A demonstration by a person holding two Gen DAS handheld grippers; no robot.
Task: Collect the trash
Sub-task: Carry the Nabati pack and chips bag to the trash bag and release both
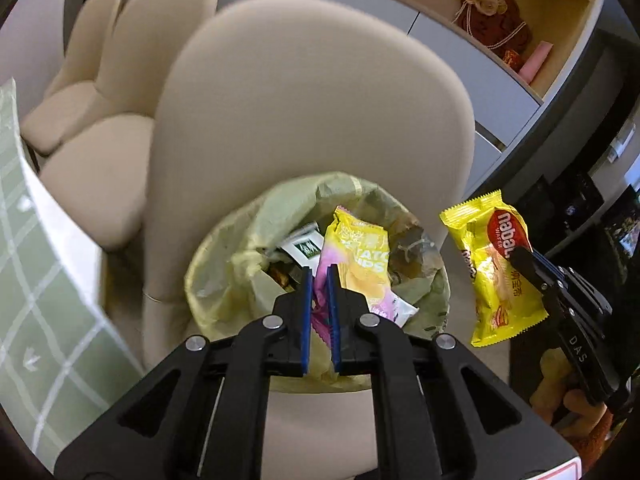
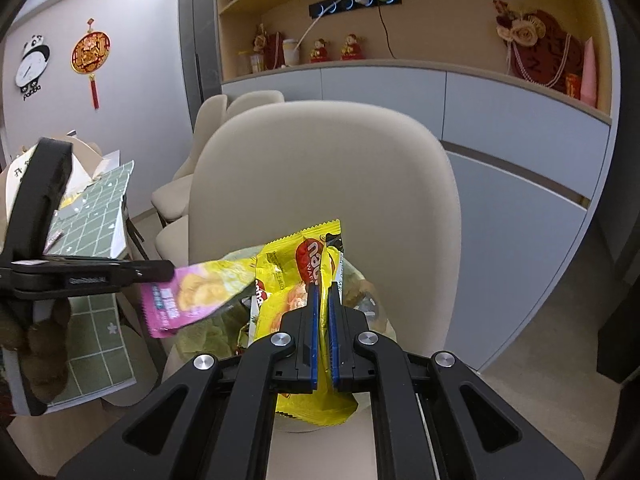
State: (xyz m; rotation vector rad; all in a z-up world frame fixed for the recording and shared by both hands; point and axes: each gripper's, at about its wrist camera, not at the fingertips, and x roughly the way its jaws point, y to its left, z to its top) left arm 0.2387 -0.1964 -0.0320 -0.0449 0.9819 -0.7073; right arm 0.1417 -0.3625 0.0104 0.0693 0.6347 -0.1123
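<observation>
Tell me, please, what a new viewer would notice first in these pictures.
Two bright snack wrappers stand out: the left claw grips a pink-and-yellow chip bag over the lined trash bin, and the right claw holds a yellow wafer wrapper beside it. A beige chair back rises behind.

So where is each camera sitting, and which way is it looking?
Left wrist: sits on the left gripper, looking along its fingers down at the lined trash bin on a beige chair; its fingers pinch a pink-and-yellow chips wrapper.
Right wrist: sits on the right gripper, facing the chair and the wall shelves; its fingers pinch a yellow wafer wrapper.
Shared: both see the chair, the bin, both wrappers and the other gripper.
</observation>
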